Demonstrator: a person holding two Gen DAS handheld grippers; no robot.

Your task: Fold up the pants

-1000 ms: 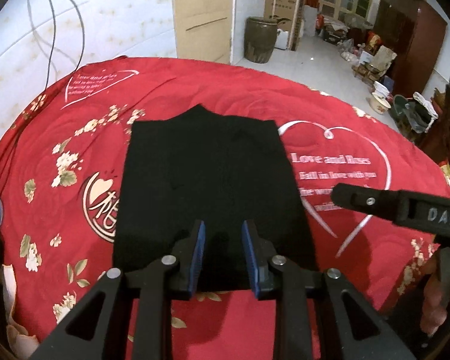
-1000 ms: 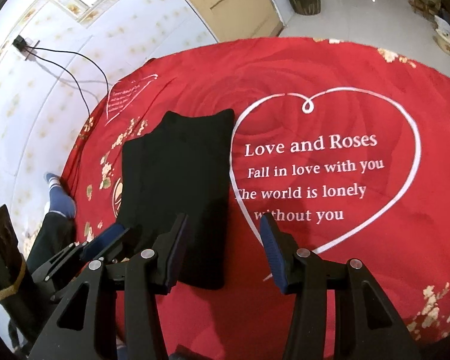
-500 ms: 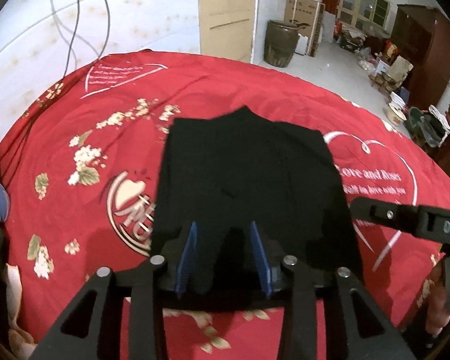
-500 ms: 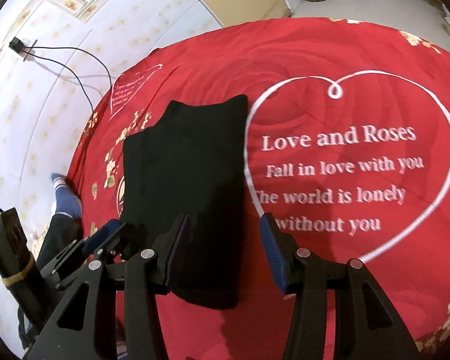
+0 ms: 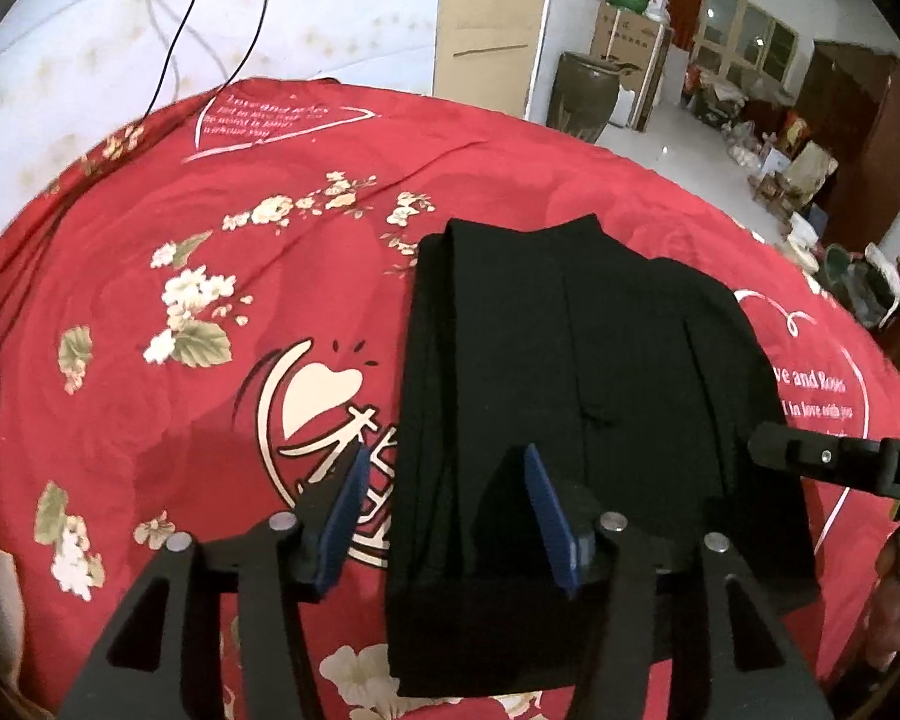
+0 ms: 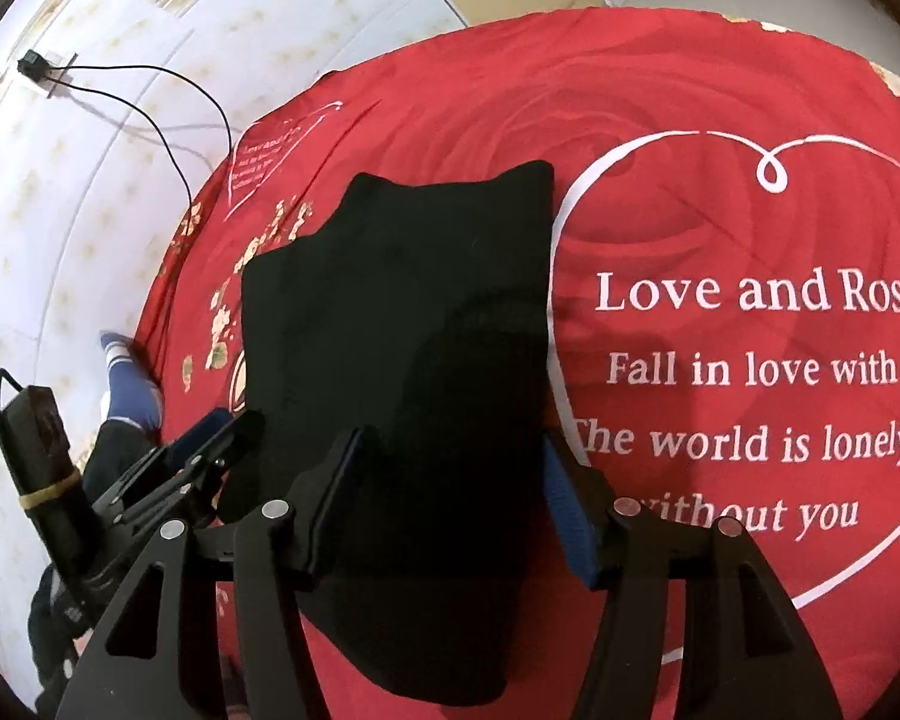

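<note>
The black pants [image 5: 576, 396] lie folded into a flat rectangle on the red bedspread [image 5: 210, 252]; they also show in the right wrist view [image 6: 414, 324]. My left gripper [image 5: 444, 504] is open, its blue-padded fingers straddling the pants' near left edge. My right gripper [image 6: 450, 498] is open, straddling the pants' near right edge. The right gripper's finger shows in the left wrist view [image 5: 834, 462]. The left gripper shows in the right wrist view [image 6: 204, 456].
The bedspread has a white heart with "Love and Roses" text [image 6: 750, 360] to the right of the pants. A white wall with a cable [image 6: 150, 96] stands behind. A dark jar [image 5: 588, 96] and cluttered floor lie beyond the bed.
Both grippers moved forward over the near end of the pants. The left gripper's jaws opened wider and it shifted left toward the pants' left edge.
</note>
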